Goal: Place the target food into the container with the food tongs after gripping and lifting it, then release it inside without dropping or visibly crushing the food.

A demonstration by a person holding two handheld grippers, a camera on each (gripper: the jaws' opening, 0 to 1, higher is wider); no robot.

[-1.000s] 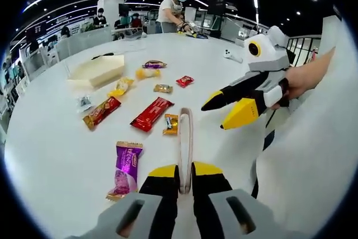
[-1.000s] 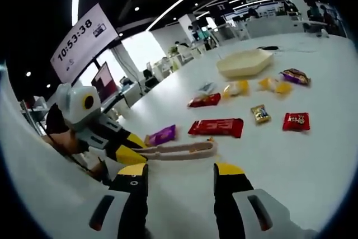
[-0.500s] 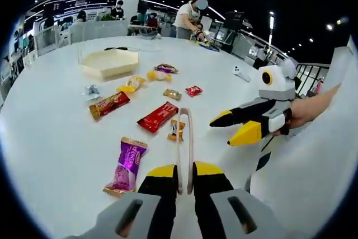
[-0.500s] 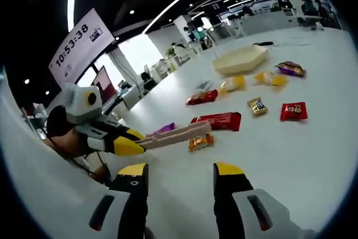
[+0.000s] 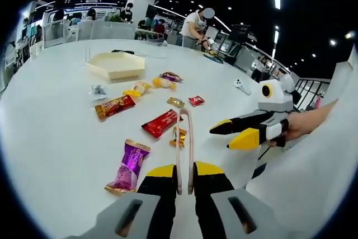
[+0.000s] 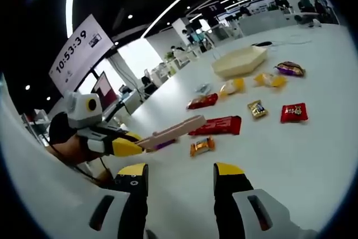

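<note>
Left gripper view: broad white table, smooth and matte, in a dim open-plan hall with ceiling light strips; people stand at benches beyond its far edge. The left gripper has its yellow-tipped jaws clenched on beige plastic food tongs, whose arms run forward above the tabletop toward an orange-wrapped candy. Scattered wrapped snacks: purple packet near left, long red bar, red-and-gold bar, small red packet, gold candy, yellow pieces. Farther back sits the cream hexagonal container, shallow, well apart from the tongs. The right gripper hovers at right, jaws parted, with bare table between it and the snacks. Right gripper view: the right gripper has its jaws released, holding nothing, over bare white table. The left gripper enters from the left, tongs angled over the orange candy. The container lies far back; a wall clock panel hangs upper left.
</note>
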